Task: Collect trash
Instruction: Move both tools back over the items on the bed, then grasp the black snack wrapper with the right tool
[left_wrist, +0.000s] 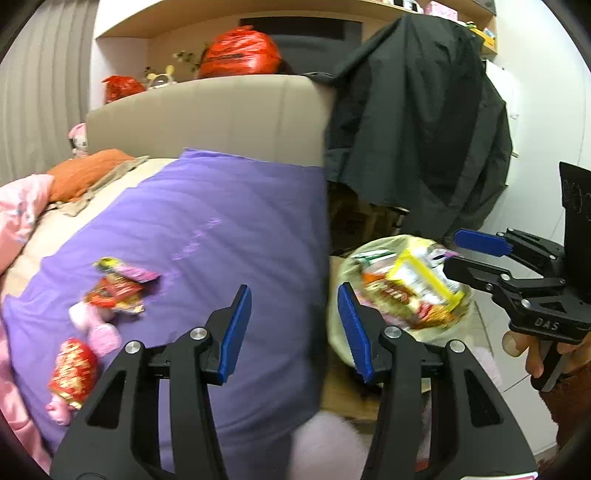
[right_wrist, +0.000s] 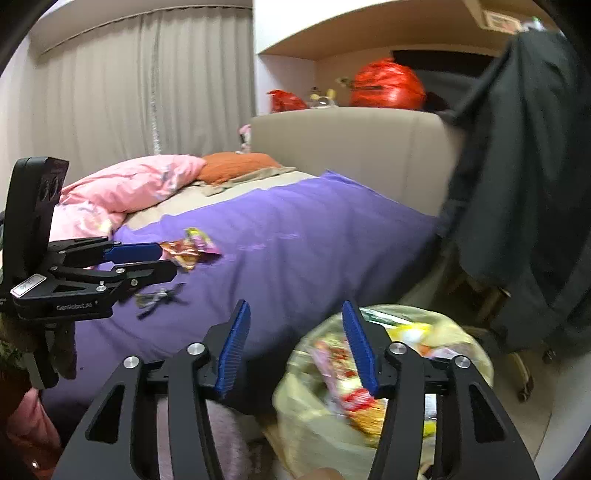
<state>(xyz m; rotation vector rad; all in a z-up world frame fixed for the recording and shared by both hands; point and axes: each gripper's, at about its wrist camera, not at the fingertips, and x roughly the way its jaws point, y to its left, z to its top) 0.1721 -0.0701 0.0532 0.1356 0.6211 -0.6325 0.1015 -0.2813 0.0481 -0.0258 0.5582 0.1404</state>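
Left wrist view: my left jaws (left_wrist: 293, 332) stand apart with nothing between the blue pads. They hang over the edge of the bed, where the purple sheet (left_wrist: 229, 221) ends. Just right of them and below sits the trash bag (left_wrist: 402, 291), mouth open, packed with bright wrappers, a yellow packet (left_wrist: 424, 280) on top. The bag is blurred, so I can't read what the pieces are. Left of these jaws, on the sheet, wrappers (left_wrist: 118, 288) lie in a small heap, and nearer the corner a red packet (left_wrist: 74, 369) rests beside something pink. Far right, my right jaws (left_wrist: 469, 254) show side-on, a hand (left_wrist: 535, 350) on the grip.

Right wrist view now: my right jaws (right_wrist: 295, 347) are wide, nothing held, with the bag rim (right_wrist: 476, 354) just behind the right pad and the bag's contents spilling below it. Ahead and left on the sheet lie those wrappers (right_wrist: 188, 251), and closer in, a dark crumpled scrap (right_wrist: 159, 297). My left jaws (right_wrist: 162, 260) reach in from the left, empty, close above that litter. A dark jacket (right_wrist: 524, 184) hangs right of the bag.
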